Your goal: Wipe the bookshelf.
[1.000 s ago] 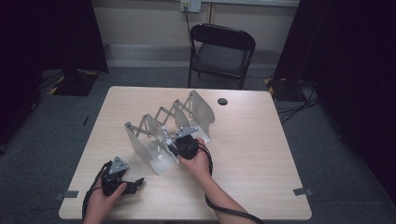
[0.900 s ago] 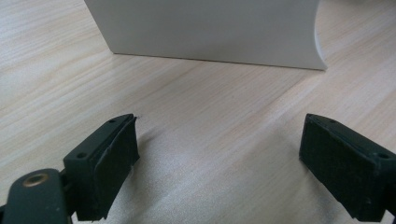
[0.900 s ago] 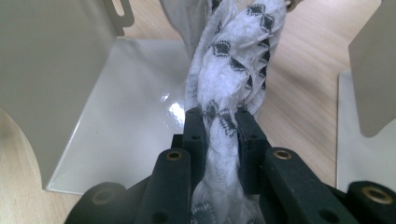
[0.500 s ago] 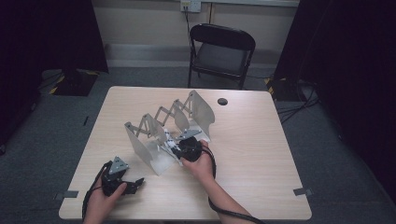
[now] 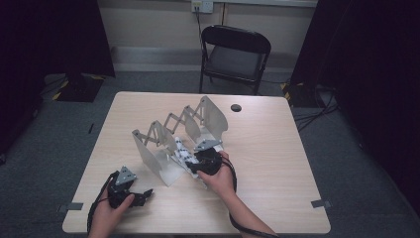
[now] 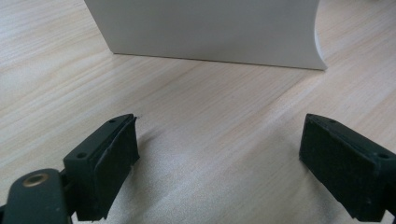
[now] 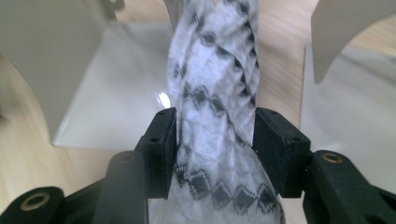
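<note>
The right gripper (image 5: 190, 163) sat at the near end of a white folding rack (image 5: 168, 136) on the table (image 5: 277, 163), with a rolled black-and-white patterned cloth (image 7: 217, 93) between its jaws. In the right gripper view the cloth ran straight away from the camera, its long axis in line with the gripper, and the far end pointed into a slot between two white dividers of the rack. In the high view the cloth (image 5: 181, 151) lay low in that slot, lengthwise from the gripper towards the far left of the table. The jaws had just been opening; both pads seemed to touch the sides of the roll, though whether they pressed on it could not be told. The rack itself stretched slantwise across the table, from near left to far right. The left gripper (image 5: 141, 194) rested near the table's front left corner, jaws wide apart and empty over bare wood, just short of the rack's nearest divider (image 6: 210, 28)
</note>
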